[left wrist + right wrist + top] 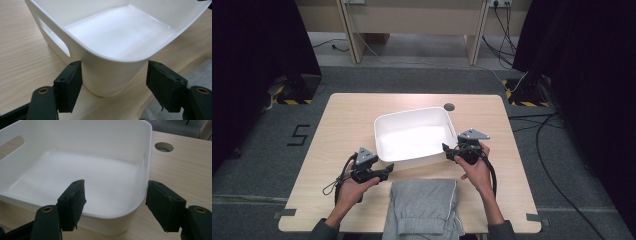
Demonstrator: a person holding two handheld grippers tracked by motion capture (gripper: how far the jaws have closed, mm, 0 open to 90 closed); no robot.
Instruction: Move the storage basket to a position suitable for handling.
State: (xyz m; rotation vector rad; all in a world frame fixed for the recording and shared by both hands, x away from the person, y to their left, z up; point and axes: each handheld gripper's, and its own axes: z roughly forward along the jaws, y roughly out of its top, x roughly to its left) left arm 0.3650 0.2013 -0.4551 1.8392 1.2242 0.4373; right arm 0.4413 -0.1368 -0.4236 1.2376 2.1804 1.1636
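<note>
The grey folded garment is cut off at the desk's near edge. The white bin stands mid-desk with nothing in it. Left tongs straddle its near left corner, jaws apart. Right tongs straddle its near right corner, jaws apart, one inside the wall. A "5" marks the floor.
</note>
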